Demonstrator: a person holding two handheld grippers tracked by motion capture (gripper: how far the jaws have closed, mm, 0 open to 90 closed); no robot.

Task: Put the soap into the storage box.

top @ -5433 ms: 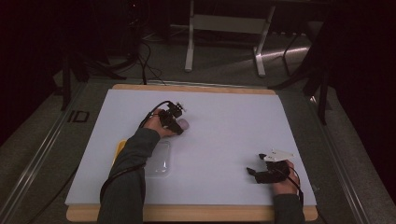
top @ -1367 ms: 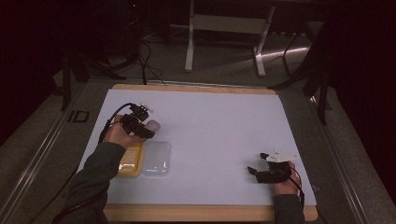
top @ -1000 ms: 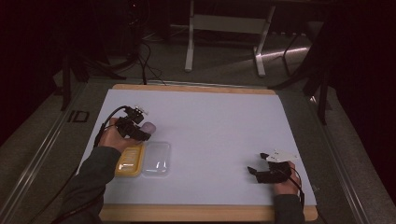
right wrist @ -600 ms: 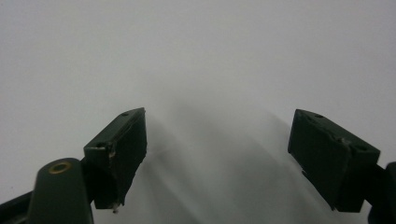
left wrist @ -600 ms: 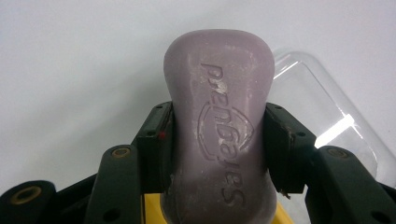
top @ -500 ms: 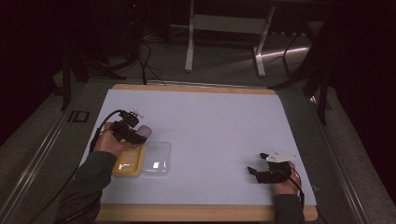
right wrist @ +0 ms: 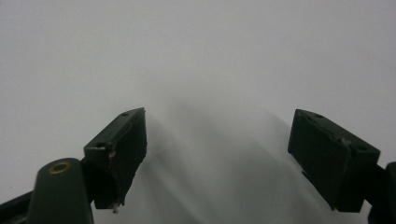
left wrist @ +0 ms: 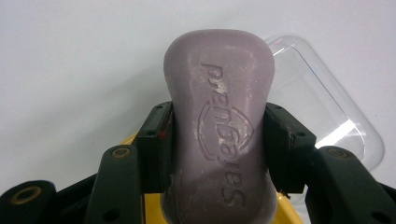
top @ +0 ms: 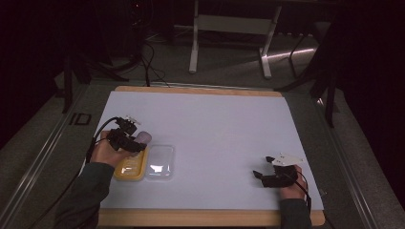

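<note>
High view has your left claw [top: 137,141] over at the near left of the desk [top: 229,124], and it's travelled a fair bit: a few seconds ago it was further right and farther out, and since then it's been sliding left and toward you with the soap bar [top: 143,138]. Now it's sitting right at the far edge of the yellow soap dish [top: 130,167], with the clear lid [top: 160,161] lying just to the right of the dish, touching or nearly so.

In the left claw's own view the jaws are clamped on the waist of the purple bar, embossed side up, with yellow showing underneath and the lid off to the right. So the soap's still in the air, held by you, not in the dish yet.

My guess is the carry is basically done and what's left is lowering the bar into the yellow tray, then probably the lid on top.

Your right claw [top: 263,172] hasn't budged, parked at the near right with its jaws wide apart and nothing between them.
</note>
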